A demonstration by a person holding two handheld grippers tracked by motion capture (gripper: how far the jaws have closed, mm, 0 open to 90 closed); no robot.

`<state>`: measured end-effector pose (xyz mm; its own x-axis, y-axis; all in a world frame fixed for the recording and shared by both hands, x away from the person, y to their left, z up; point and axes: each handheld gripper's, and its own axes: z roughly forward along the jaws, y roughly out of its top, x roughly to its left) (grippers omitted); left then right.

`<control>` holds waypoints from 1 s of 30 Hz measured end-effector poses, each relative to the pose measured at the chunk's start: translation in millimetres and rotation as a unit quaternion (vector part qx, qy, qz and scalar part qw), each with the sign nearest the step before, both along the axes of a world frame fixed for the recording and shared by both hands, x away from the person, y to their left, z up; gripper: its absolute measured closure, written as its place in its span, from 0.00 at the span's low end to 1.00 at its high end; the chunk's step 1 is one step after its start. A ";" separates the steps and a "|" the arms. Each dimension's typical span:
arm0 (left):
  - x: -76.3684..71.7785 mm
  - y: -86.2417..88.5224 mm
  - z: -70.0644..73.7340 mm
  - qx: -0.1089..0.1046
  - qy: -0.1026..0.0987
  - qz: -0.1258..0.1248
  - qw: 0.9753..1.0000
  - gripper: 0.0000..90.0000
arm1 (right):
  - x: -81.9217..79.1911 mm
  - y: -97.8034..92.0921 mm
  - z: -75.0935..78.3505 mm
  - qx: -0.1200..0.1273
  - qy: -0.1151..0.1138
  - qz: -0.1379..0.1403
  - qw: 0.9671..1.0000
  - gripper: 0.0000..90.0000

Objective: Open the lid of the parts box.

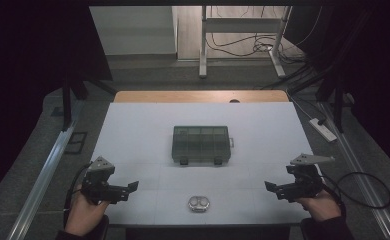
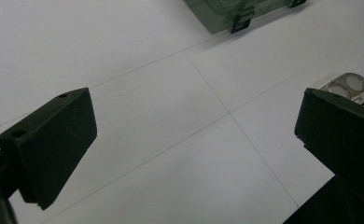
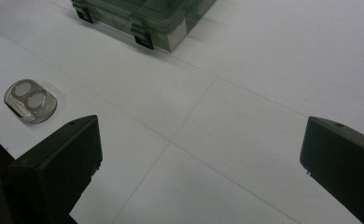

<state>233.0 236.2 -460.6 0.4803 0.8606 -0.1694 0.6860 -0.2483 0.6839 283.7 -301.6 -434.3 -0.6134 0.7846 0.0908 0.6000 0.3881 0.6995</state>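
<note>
High view: the small clear case (image 1: 198, 203) lies near the front edge of the white table (image 1: 133, 130), on the near side of the green compartment box (image 1: 201, 144) and a little left of that box's middle. The box sits closed, its two latches facing the person, its long axis running left to right. The small clear case, which shows two round insets side by side, also has its long axis running left to right, parallel to the box.

The left tongs (image 1: 131, 187) and the right tongs (image 1: 268, 186) are held low over the table at either side, both pointing inward toward the small clear case, which lies between them and slightly nearer the person than their tips. Both tongs stand wide open and hold nothing; each gripper view shows bare table between its jaws.

In the left gripper view the small clear case (image 2: 349, 87) peeks out just past the right-hand jaw, with a corner of the green compartment box (image 2: 238, 11) farther off. In the right gripper view the small clear case (image 3: 31, 100) lies beyond the left-hand jaw, the green compartment box (image 3: 143, 18) farther off still.

Judging by the high view, the two tongs are about equally far from the small clear case, the left perhaps slightly nearer. Either one would need to swing inward and toward the person to straddle it across its short width.
</note>
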 end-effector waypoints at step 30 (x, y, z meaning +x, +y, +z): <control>51.6 -23.5 -6.8 -0.008 -0.002 -0.068 0.998 0.00 | 37.6 27.4 1.8 0.020 0.006 0.054 0.998 0.00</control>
<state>284.6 212.7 -467.4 0.5929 0.7848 -0.1803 0.6445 -0.3283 0.6905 321.3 -274.2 -432.5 -0.6931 0.7094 0.1282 0.5642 0.4231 0.7090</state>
